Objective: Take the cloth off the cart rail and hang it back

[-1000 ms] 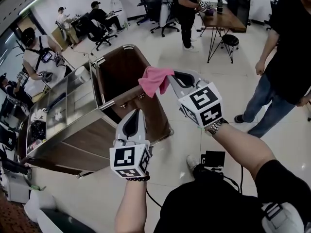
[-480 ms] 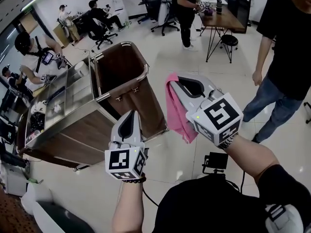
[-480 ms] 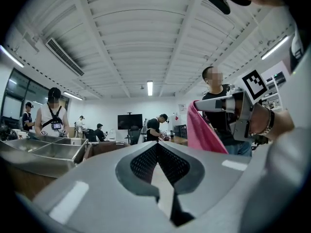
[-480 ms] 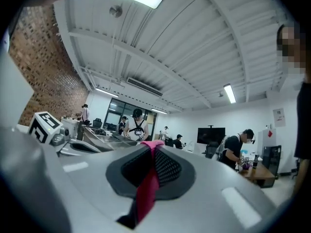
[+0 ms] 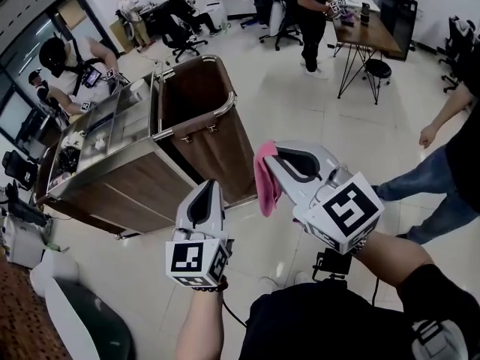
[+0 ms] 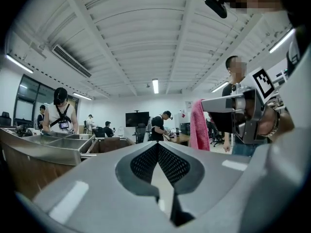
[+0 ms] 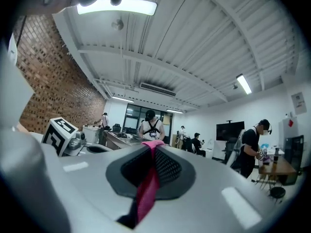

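Centre frame: right hand-held gripper (image 5: 265,156) pinched the pink cloth (image 5: 264,187), left hand-held gripper (image 5: 205,190) closed, empty; draping evenly over the cart rail (image 5: 198,124) seemed wise.

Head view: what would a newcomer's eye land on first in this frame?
The bright pink cloth stands out, hanging from the shut jaws of the grey right gripper at the picture's centre, apart from the cart. Left of it, the grey left gripper is shut and empty. Beyond both stands the steel cart with brown wood-look panels, its curved metal rail bare.
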Tool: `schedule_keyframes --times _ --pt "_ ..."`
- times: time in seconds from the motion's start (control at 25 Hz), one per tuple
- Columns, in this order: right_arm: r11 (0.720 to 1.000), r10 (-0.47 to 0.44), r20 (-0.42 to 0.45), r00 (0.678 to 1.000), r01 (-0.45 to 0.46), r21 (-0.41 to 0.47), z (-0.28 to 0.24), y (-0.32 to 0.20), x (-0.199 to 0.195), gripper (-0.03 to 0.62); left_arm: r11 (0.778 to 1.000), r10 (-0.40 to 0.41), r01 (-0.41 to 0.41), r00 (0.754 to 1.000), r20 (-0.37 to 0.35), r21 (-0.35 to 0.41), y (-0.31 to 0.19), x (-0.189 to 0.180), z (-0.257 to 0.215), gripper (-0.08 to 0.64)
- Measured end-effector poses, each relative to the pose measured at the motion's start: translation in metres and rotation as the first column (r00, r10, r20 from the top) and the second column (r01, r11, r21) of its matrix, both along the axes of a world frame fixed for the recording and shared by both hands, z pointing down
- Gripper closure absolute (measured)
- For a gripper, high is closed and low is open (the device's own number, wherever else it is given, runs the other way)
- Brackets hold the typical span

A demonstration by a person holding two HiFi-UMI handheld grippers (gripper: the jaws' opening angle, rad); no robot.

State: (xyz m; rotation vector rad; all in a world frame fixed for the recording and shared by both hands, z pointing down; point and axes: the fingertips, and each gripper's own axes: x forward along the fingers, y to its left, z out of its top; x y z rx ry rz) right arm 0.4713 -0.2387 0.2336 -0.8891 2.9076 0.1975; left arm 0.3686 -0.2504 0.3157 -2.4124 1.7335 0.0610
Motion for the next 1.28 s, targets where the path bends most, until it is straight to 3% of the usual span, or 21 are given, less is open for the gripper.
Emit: schedule_keyframes --times 0.12,0.32,0.56,1.28 --pt "0.992 -0.045 0.022 0.999 0.042 0.121 -0.007 0.009 0.005 0.588 1.0 -0.018 0.018 1.0 0.012 0.003 0.016 0.006 -0.004 0.557" --pt "0.993 -0.067 0.03 0.997 0.063 0.104 -0.008 0.037 0.008 0.588 0.999 -0.038 0.038 0.999 0.013 -0.005 0.043 0.008 -0.01 0.557" --pt "0.992 -0.058 0.032 0.998 0.054 0.111 -0.009 0.066 -0.02 0.588 1.0 -0.011 0.01 1.0 0.023 0.011 0.066 -0.011 -0.016 0.557" --pt "0.995 -0.021 0.025 0.999 0.019 0.099 -0.013 0.072 -0.034 0.588 0.997 0.059 -0.06 0.998 0.023 0.046 0.072 -0.012 -0.03 0.558"
